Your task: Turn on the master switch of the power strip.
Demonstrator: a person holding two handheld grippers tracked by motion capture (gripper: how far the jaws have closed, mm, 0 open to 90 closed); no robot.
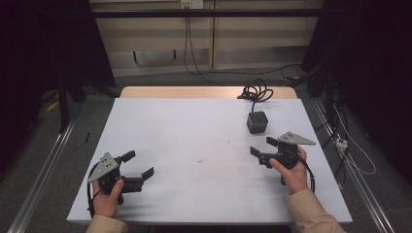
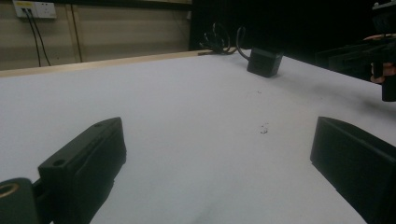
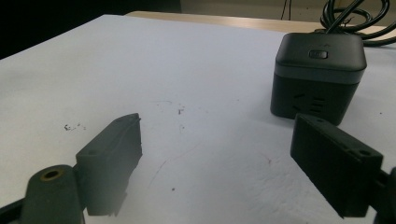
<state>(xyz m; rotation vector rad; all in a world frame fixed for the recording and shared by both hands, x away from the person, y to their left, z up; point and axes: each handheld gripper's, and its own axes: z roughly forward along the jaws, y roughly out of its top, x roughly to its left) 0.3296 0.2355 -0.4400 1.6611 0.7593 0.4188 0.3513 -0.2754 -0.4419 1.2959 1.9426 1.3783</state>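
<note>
A black cube power socket [image 1: 257,122] stands on the white table top [image 1: 184,126] at the back right, and its cable [image 1: 256,91] lies coiled behind it. My right gripper [image 1: 262,146] is just in front of the cube, pointing left, open with nothing between its jaws. In the right gripper view the cube [image 3: 318,74] sits beyond the right jaw, apart from the open gripper [image 3: 215,135]. My left gripper [image 1: 140,163] rests near the front left, open and empty. The left gripper view has the open left gripper [image 2: 217,149] over bare table, with the cube [image 2: 265,61] far off.
A strip of wooden table edge [image 1: 194,92] runs along the back. Small dark marks [image 2: 264,129] dot the white surface. The other hand's gripper [image 2: 364,56] shows at the right of the left gripper view. Cables and metal rails lie on the floor around the table.
</note>
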